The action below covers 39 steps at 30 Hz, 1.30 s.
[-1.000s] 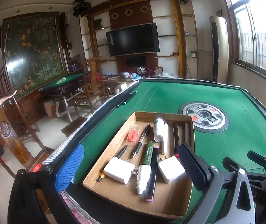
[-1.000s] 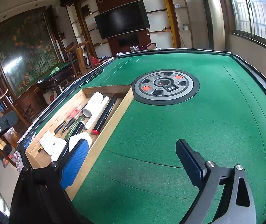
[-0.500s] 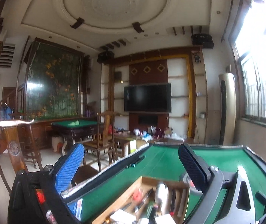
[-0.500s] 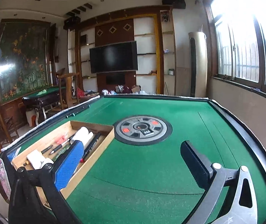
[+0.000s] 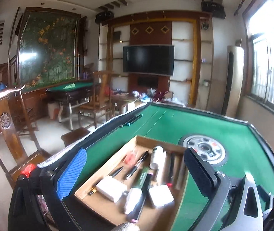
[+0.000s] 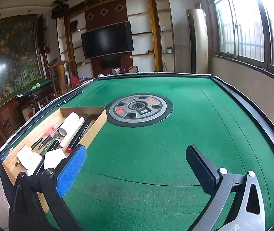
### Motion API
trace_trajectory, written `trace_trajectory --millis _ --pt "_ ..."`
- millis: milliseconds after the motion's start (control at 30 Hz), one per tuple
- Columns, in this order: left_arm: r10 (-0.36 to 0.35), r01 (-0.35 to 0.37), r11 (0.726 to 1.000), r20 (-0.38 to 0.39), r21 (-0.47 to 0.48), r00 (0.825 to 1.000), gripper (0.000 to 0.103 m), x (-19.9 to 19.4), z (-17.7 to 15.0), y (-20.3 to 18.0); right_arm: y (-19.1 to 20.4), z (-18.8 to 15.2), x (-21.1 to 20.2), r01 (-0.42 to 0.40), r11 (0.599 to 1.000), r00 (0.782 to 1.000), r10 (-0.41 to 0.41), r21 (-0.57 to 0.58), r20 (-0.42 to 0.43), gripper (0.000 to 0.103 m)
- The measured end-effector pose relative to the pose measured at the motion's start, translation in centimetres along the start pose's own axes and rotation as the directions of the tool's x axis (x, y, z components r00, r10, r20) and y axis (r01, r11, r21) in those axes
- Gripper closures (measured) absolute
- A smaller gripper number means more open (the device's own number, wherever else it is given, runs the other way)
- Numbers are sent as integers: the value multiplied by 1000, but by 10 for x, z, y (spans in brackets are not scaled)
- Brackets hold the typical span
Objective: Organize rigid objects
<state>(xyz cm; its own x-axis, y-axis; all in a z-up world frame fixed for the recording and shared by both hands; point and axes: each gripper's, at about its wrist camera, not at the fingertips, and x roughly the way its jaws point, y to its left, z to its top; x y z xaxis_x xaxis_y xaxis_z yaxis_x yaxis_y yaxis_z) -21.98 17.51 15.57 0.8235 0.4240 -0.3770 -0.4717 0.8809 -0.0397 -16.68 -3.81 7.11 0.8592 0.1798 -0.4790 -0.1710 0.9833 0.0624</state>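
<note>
The left gripper [image 5: 135, 169] hung wide open and empty above the cardboard tray [image 5: 106, 165] of pens and chargers. The right gripper [image 6: 137, 165], equally spread and empty, hovered just right of that tray [image 6: 96, 123] over the green worktop [image 6: 175, 134].

daylight from blown-out window [image 6: 252, 19]; fisheye edges warped; left view motion-blurred near bottom.

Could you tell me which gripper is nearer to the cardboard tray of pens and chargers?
Left. The left gripper hangs over the cardboard tray, jaws open; the right gripper sits beside it over bare felt.
</note>
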Motion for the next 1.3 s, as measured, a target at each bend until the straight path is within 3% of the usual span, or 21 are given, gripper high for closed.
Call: trace_trajectory --millis 133,167,300,667,1300 --pt "-112 115 993 -131 18 985 1 26 -7 -5 9 0 3 -4 999 1000 4 -31 -1 0" --pt "-113 117 993 -146 21 983 1 31 -10 -7 13 1 3 -4 999 1000 4 -47 -2 0" --pt "-77 81 997 -162 18 984 1 43 -19 -6 29 1 2 -5 995 1000 5 -96 6 0" --pt "-15 8 999 -256 -32 966 1 78 -29 16 70 -2 5 7 972 1000 -6 -236 3 0" --pt "-28 24 1000 -292 -15 956 1 79 -35 20 84 -3 11 37 952 999 -40 -303 -6 0"
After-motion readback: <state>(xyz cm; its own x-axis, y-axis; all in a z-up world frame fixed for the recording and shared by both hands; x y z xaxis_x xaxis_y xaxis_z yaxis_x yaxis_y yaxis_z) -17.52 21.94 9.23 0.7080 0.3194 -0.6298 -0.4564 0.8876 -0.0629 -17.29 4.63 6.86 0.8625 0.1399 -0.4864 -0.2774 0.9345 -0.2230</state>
